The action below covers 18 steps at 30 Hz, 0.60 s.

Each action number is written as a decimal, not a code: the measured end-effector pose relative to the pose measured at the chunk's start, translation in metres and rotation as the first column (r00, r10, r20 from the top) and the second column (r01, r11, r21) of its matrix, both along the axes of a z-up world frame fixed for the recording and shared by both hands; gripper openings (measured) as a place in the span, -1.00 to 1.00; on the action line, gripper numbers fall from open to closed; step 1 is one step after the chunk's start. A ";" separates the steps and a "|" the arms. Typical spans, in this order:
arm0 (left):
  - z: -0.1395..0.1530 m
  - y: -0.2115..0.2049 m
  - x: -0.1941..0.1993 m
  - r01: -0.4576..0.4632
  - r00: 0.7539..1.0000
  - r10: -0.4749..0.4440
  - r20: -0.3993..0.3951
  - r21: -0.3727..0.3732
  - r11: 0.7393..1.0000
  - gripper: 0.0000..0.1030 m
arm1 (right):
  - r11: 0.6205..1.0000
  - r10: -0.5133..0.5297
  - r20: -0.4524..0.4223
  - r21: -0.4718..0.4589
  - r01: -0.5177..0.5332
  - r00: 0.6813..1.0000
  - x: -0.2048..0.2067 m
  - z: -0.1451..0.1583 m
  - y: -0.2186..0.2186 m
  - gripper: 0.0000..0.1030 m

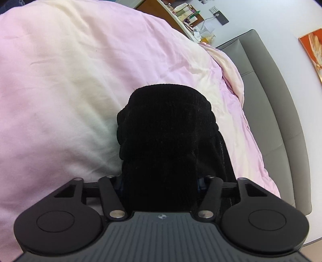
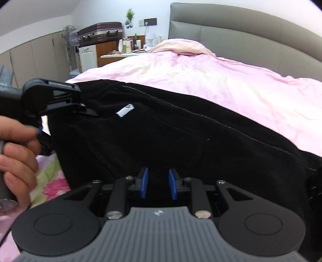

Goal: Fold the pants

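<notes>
One wide bed (image 2: 201,72) under pink duvet (image 1: 70,80), grey headboard (image 2: 241,26) behind. Black pants (image 2: 161,141) spread across duvet, lifted at near edge, white label (image 2: 125,110) on fabric. Left claw (image 2: 84,106) closed on pants corner, gripped by hand (image 2: 16,145). Right claw (image 2: 158,182) with blue pads (image 2: 144,183) pinching pants edge between them. Small plant (image 2: 130,15) far back.

Black ribbed pants (image 2: 161,133), white label showing, held bunched above the bed.
</notes>
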<state>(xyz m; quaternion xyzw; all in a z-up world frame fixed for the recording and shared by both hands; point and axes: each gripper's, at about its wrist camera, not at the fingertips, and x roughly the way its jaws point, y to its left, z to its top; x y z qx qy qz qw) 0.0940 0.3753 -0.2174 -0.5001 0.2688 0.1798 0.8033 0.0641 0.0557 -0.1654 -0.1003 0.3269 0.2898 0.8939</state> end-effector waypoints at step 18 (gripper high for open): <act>0.103 -0.147 0.016 0.251 0.951 -0.305 -0.042 0.680 0.689 -0.14 | 0.895 -0.196 -0.203 0.363 0.260 0.959 0.004 0.003 -0.130 -0.35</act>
